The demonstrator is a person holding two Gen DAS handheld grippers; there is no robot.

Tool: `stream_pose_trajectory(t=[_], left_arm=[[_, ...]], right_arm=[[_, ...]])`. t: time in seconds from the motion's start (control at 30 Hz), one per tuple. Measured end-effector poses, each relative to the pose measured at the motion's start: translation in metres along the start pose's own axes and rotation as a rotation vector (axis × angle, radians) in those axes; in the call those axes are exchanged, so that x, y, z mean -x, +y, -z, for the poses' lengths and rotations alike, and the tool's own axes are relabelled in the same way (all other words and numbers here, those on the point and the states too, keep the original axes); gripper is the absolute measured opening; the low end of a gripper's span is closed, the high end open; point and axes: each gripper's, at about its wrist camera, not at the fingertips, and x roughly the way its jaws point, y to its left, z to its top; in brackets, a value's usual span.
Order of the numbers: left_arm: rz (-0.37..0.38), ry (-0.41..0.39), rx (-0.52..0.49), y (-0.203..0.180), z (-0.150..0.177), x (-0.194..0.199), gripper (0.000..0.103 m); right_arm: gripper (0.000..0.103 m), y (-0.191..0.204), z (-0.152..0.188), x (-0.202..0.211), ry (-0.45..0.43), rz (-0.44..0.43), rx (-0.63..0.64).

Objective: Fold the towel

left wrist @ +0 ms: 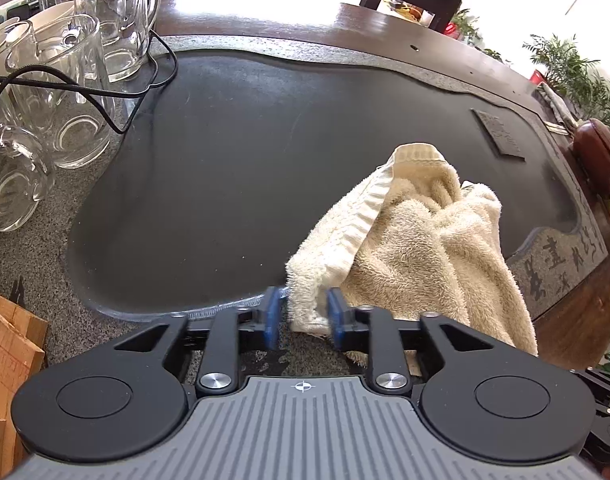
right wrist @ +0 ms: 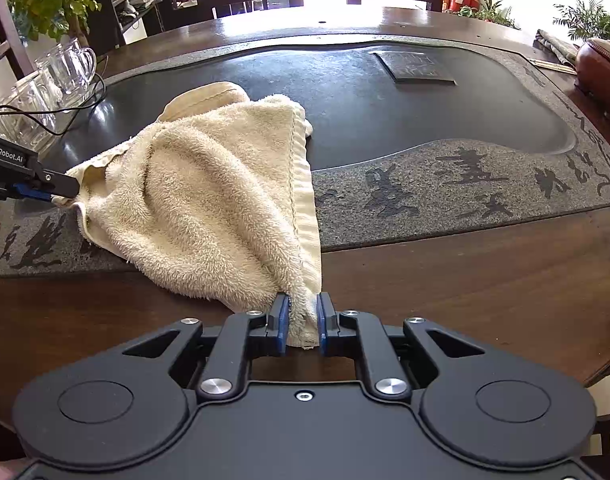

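A cream towel (right wrist: 225, 184) lies bunched across the dark stone tray (right wrist: 385, 120) and wooden bench (right wrist: 465, 280). The right claw (right wrist: 301, 322) is clamped on its near corner; the left claw (left wrist: 303, 314) stands apart, a corner loose between its pads.

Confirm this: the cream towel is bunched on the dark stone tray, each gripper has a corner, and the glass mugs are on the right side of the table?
Not quite: the glass mugs stand at the table's left side, as the right wrist view shows. The rest holds.
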Motion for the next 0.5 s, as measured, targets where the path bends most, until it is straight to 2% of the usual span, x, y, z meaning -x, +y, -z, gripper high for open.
stream_pose_trajectory(t=[0.27, 0.33, 0.5], left_arm=[[0.008, 0.02, -0.007, -0.005, -0.002, -0.008, 0.031], [0.016, 0.026, 0.001, -0.004, -0.001, -0.011, 0.019], [0.018, 0.012, 0.021, -0.002, 0.0, -0.009, 0.015]], right_arm=[[0.015, 0.0, 0.0, -0.001, 0.002, -0.003, 0.007], [0.015, -0.001, 0.0, -0.001, 0.003, -0.009, 0.003], [0.015, -0.007, -0.001, 0.002, 0.009, -0.042, -0.044]])
